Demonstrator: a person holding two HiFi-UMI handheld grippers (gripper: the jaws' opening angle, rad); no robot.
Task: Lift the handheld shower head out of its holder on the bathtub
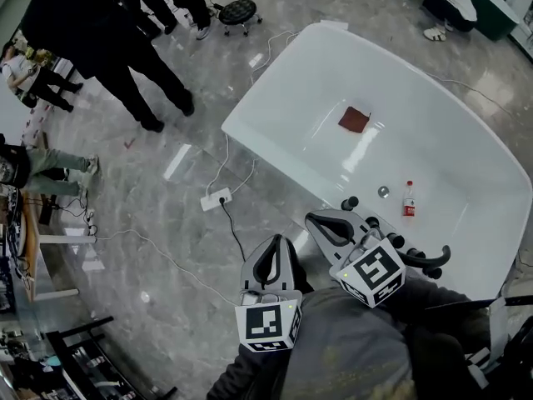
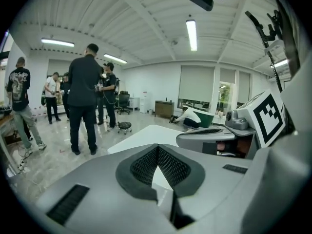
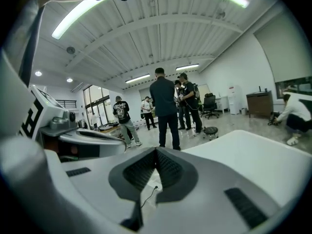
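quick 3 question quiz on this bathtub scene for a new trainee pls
1. True or false: the left gripper and the right gripper both have their fingers apart.
2. What lies on the floor of the bathtub? A) a reddish-brown cloth B) a yellow sponge C) a blue bucket
3. Fill in: beside the drain stands a red-labelled ____.
Key: 1 false, both are shut with nothing between the fingers. 2 A. 3 bottle.
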